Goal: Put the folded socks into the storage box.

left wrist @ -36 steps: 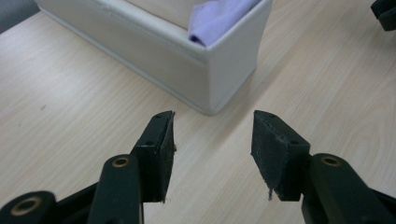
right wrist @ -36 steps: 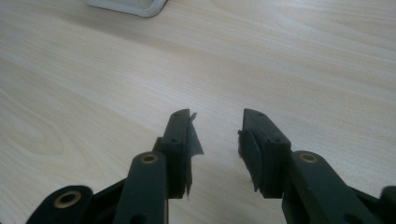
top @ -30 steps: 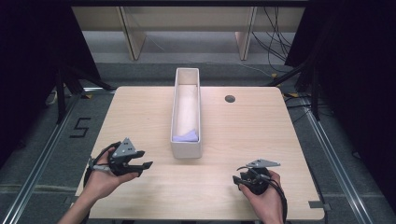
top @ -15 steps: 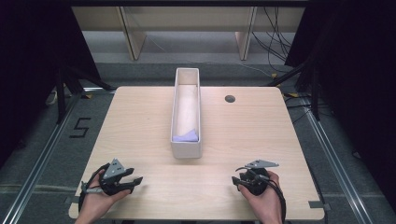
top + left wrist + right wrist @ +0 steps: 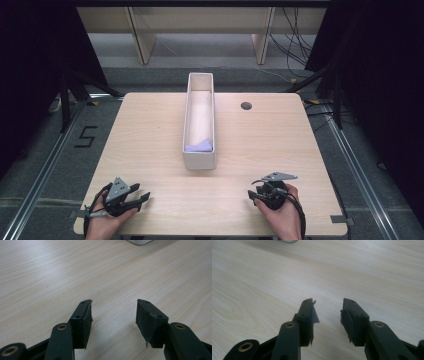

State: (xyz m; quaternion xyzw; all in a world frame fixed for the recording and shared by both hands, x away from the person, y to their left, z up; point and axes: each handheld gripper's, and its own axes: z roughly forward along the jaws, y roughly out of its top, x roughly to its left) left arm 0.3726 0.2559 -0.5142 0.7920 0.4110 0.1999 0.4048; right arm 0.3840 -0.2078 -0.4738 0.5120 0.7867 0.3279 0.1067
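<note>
high view shows the left gripper (image 5: 134,196) resting near the front left corner of the pale wooden table (image 5: 150,130), its jaws spread with nothing between them; the left gripper view confirms bare wood between its black pads (image 5: 83,322). between the two hands, further back, stands the long narrow white box (image 5: 200,160), running lengthways away from the person, with a small pale lilac piece (image 5: 199,146) lying at its near end. at the front right sits the right gripper (image 5: 264,192), whose jaws have just been opening and hold nothing. a torn flap hangs off its pad (image 5: 313,315), which could weaken a pinch on the thin piece. a careless reach from either side might also knock the light box askew, since neither hand steadies it.
</note>
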